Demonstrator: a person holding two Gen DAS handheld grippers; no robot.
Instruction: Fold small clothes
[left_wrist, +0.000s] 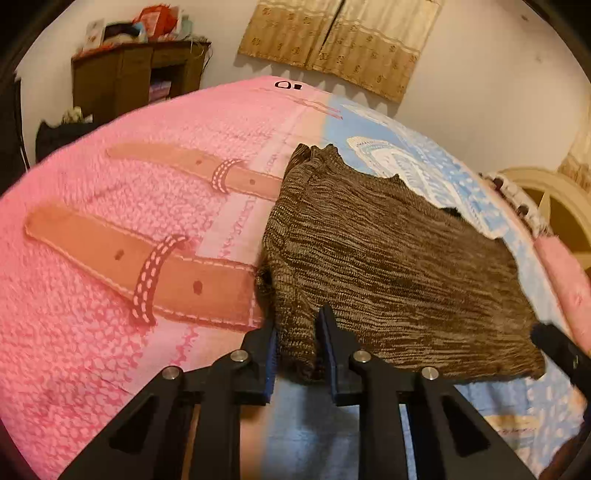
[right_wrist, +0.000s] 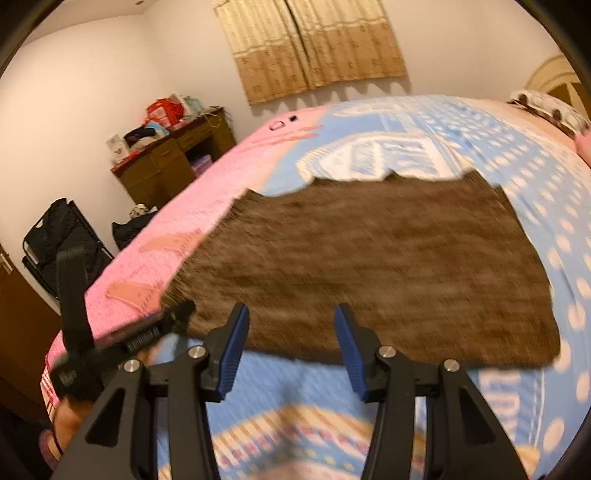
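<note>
A pink-and-blue bedspread (left_wrist: 110, 221) covers the bed, with a wooden cabinet (left_wrist: 122, 74) against the far-left wall and tan curtains (right_wrist: 314, 48) beyond. The left gripper (left_wrist: 297, 347) pinches the near-left corner of a brown knitted garment (left_wrist: 388, 258), bunched between its blue pads (left_wrist: 328, 336). The garment lies flat across the blue side. The right gripper (right_wrist: 291, 343), jaws spread wide, hangs above the garment's near edge.
</note>
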